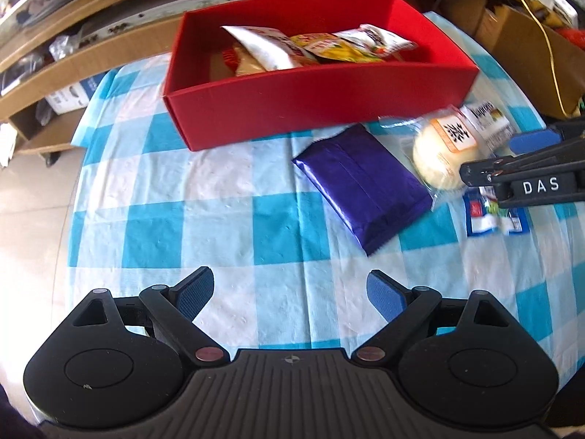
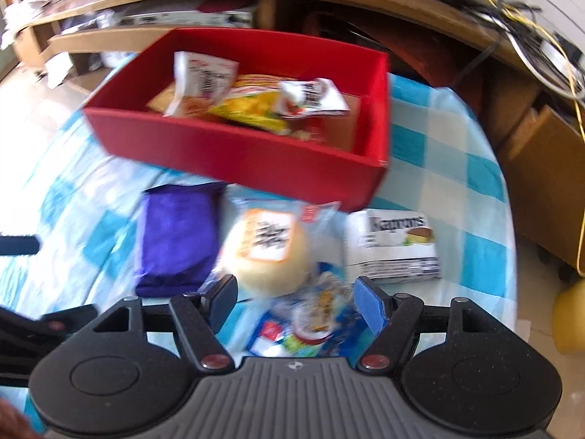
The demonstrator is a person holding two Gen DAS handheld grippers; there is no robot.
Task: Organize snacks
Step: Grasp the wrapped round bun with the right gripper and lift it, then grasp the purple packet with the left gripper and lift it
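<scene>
A red box at the back of the table holds several snack packets. In front of it lie a purple packet, a round wrapped bun, a white Kaprons packet and a blue-and-white packet. My left gripper is open and empty above bare cloth. My right gripper is open, its fingers straddling the blue-and-white packet just in front of the bun; it also shows in the left wrist view.
The table wears a blue-and-white checked cloth. Wooden shelves with clutter stand behind the table. Cardboard boxes and yellow cables are at the right. Floor tiles show at the left.
</scene>
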